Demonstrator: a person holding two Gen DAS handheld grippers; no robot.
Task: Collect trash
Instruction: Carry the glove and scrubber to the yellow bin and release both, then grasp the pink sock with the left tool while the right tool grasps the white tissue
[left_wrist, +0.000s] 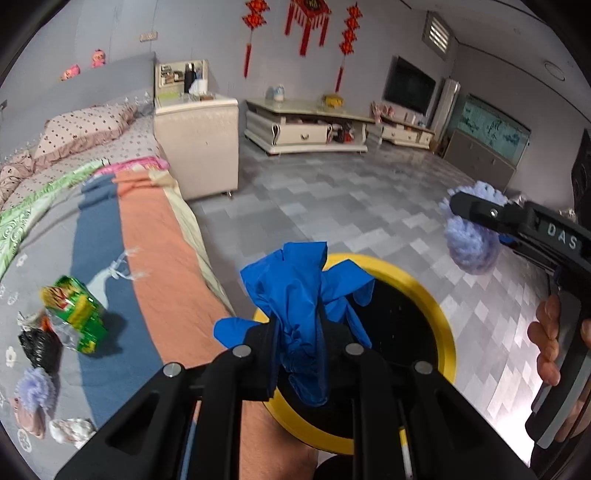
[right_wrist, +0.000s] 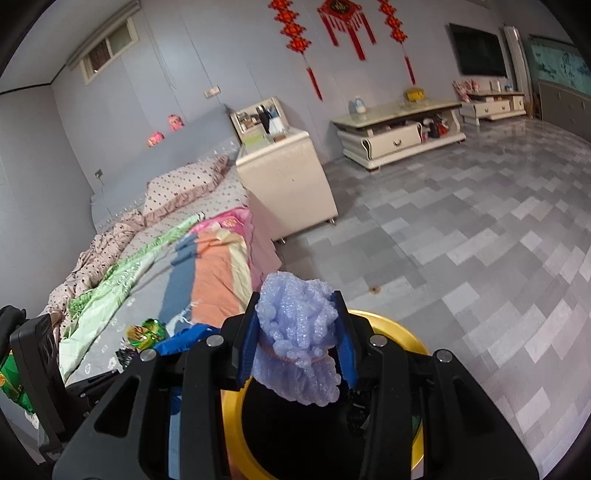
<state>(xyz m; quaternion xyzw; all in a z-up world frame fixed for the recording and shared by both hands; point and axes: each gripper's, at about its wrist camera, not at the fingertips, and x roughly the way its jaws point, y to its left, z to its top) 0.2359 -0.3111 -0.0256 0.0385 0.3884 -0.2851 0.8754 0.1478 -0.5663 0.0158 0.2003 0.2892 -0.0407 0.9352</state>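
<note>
Drop-off step, I'd say: left claw (left_wrist: 295, 328) clamps a blue glove (left_wrist: 295, 295), right claw (right_wrist: 297, 328) pinches purple foam (right_wrist: 295, 332), both right above the yellow-rimmed bin (left_wrist: 424, 291). Next: let go.

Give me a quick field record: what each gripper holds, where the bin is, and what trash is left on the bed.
left gripper: shut on blue glove, held above the bin opening
right gripper: shut on purple foam net, also over the bin
bin: yellow rim, dark inside, on the floor beside the bed
left on bed: green snack wrapper, black bag, second purple foam net, white crumpled piece
next, likely: open both grippers to drop
</note>
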